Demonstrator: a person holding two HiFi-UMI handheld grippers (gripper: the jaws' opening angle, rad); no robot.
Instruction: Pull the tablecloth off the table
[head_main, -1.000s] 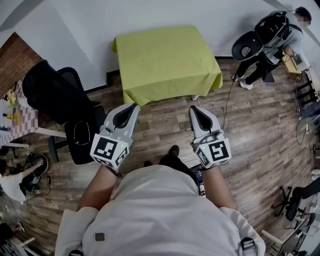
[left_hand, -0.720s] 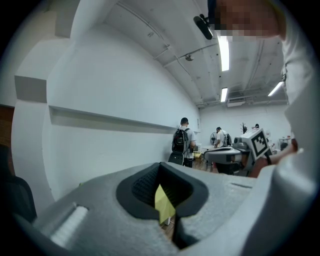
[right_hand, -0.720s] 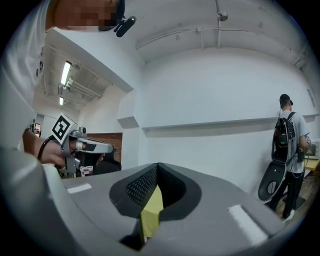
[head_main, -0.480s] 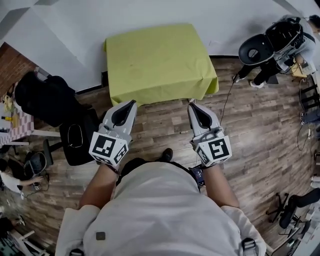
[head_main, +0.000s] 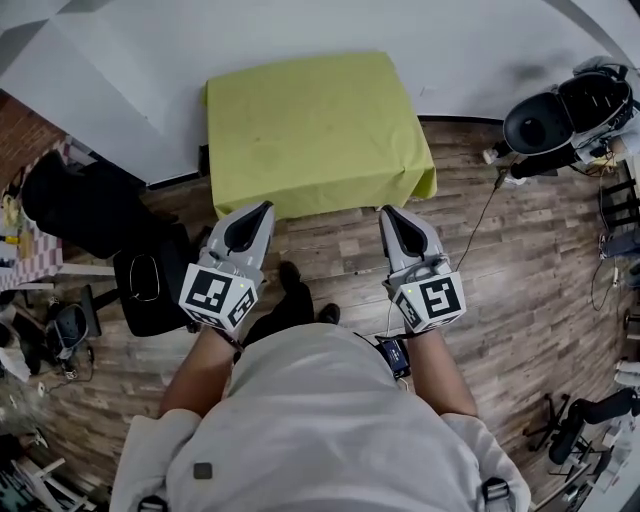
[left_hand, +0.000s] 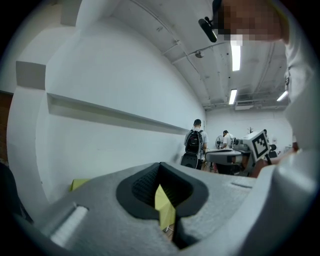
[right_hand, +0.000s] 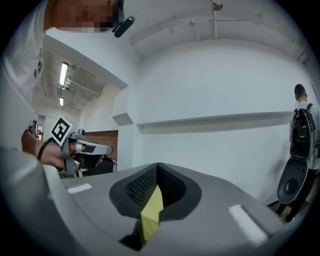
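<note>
A yellow-green tablecloth (head_main: 315, 130) covers a small table against the white wall and hangs over its front edge. In the head view my left gripper (head_main: 264, 208) and right gripper (head_main: 386, 212) are held side by side, pointing at that front edge, their tips over the hem in the picture. Both are shut, with nothing between the pads. In the left gripper view the jaws (left_hand: 161, 167) meet, and a sliver of cloth (left_hand: 164, 207) shows through the slit below them. The right gripper (right_hand: 158, 167) shows the same, with a yellow strip of cloth (right_hand: 151, 212) beyond it.
A black office chair (head_main: 90, 215) and a black stool (head_main: 150, 290) stand left of the table. A black and white machine (head_main: 565, 110) stands at the upper right, with a cable (head_main: 480, 220) trailing over the wooden floor. A person with a backpack (left_hand: 194, 142) stands further off.
The person has stepped towards the table, which now sits larger and closer under the gripper tips. Both grippers stay shut and side by side.
</note>
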